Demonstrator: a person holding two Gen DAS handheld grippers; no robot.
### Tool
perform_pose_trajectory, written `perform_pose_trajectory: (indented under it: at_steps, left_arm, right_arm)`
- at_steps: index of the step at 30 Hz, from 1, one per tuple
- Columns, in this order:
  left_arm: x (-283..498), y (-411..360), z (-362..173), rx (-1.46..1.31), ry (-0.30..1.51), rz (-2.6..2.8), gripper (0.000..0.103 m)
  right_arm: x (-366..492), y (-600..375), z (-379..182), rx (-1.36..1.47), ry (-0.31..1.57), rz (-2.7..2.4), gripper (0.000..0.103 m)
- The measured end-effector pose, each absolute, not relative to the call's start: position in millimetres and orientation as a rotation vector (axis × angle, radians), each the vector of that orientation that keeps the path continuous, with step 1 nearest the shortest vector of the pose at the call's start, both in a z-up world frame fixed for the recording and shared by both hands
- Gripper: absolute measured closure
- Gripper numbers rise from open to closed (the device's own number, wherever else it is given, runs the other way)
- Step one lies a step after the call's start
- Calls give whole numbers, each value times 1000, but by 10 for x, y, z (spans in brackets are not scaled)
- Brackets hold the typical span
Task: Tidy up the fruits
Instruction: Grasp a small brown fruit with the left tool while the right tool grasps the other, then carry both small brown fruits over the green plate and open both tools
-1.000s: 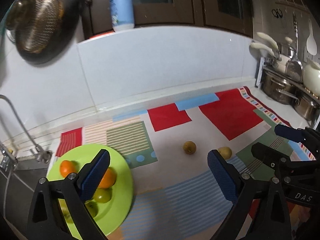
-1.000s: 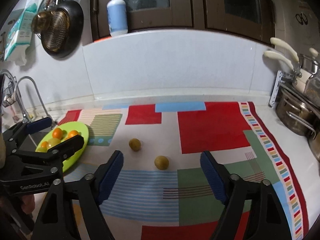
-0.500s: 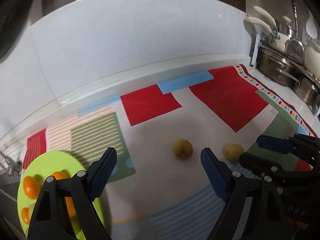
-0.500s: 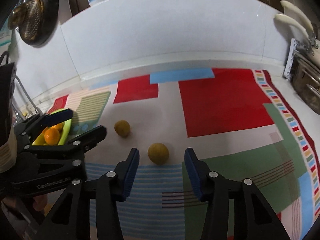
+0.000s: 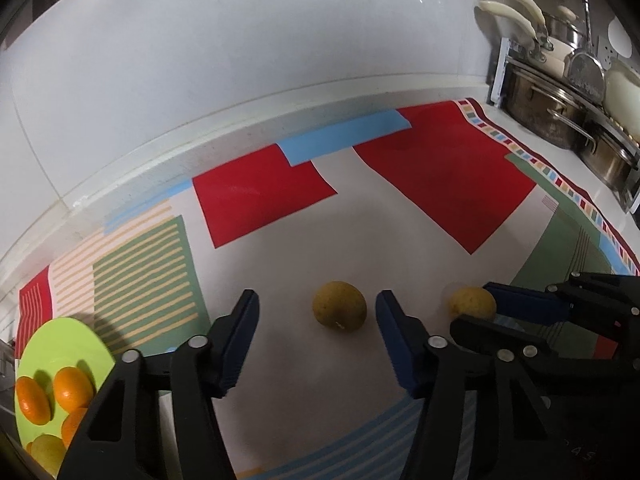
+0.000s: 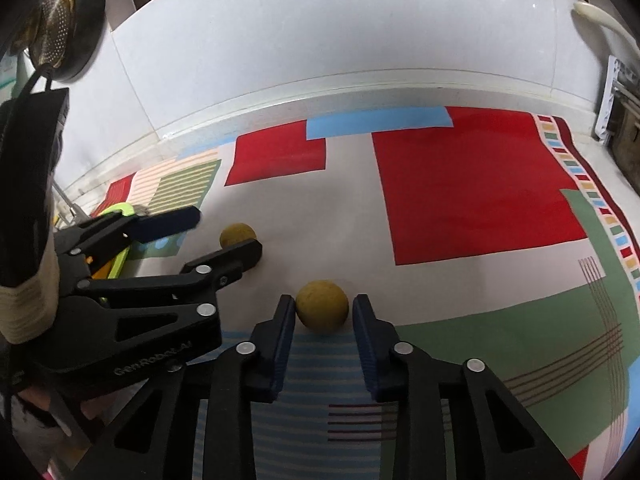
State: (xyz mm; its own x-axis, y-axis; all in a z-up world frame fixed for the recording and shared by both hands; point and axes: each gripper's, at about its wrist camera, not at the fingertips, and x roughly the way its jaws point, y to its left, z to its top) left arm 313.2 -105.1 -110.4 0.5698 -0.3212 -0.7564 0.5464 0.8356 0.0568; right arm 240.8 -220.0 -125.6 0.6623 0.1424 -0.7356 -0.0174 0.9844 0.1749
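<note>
Two yellow-brown round fruits lie on the patterned mat. In the left wrist view my left gripper is open around the left fruit, fingers apart from it. The right fruit sits between the right gripper's fingers. In the right wrist view my right gripper is narrowly open around that right fruit, its left pad at the fruit's side; the left fruit lies between the left gripper's fingers. A lime-green plate at the lower left holds several oranges and a green fruit.
The colourful mat covers the counter up to the white wall. Steel pots and utensils stand at the right. A strainer hangs on the wall at the upper left.
Both grippers have moved forward and down to the two fruits. The right gripper's jaws have narrowed around the right fruit. The left gripper's jaws have closed somewhat around the left fruit.
</note>
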Motion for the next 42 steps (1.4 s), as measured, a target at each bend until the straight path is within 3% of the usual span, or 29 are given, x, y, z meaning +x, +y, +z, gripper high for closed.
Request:
perform_pose_trajectory:
  at_steps: [7,42]
  left_arm:
    - [3136,-1072,-1144,296,845,-546,75]
    - [1971,-234,-348,107,731,-350,75]
  right_arm:
    - [2374,-2239,-1226,164,832,76,74]
    - [1600,-1899,-523,99,671,177,74]
